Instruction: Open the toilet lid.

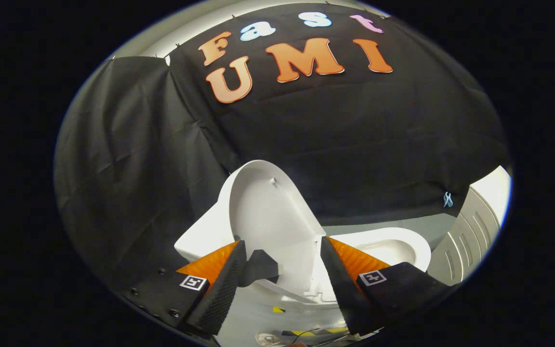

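Claw (282, 284): fingers spread wide apart, gripping nothing.
Toilet lid (270, 217): raised upright, white, standing between the fingers and just ahead of them.
Toilet bowl (393, 248): white rim showing past the right finger, beside the lid.
Floor (301, 332): yellow-and-black tape strips under the fingers.
White ribbed panel (470, 238): right of the bowl.
Black cloth wall (345, 159): behind everything.

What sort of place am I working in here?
Likely a mock bathroom in a recording booth: a toilet lid raised between the open gripper fingers, the bowl beyond, and black cloth hung as walls.
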The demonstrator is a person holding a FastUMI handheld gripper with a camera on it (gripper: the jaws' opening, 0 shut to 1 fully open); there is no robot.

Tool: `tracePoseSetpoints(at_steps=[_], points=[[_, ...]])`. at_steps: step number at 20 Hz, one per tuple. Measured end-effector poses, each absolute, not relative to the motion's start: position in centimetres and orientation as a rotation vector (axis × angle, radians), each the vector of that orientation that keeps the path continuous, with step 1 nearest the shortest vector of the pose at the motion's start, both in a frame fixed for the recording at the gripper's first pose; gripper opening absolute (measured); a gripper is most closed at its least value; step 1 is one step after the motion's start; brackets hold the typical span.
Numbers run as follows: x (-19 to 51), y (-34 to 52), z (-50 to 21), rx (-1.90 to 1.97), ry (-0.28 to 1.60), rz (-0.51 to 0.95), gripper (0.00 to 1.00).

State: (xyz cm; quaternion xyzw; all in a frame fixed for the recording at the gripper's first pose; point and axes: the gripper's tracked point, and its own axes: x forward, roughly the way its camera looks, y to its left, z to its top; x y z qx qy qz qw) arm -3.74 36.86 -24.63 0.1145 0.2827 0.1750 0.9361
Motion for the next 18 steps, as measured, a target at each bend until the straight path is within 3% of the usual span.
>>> tracePoseSetpoints(at_steps=[18], points=[[0.2,18.8,-15.1,0.128,0.357,0.144,0.99]])
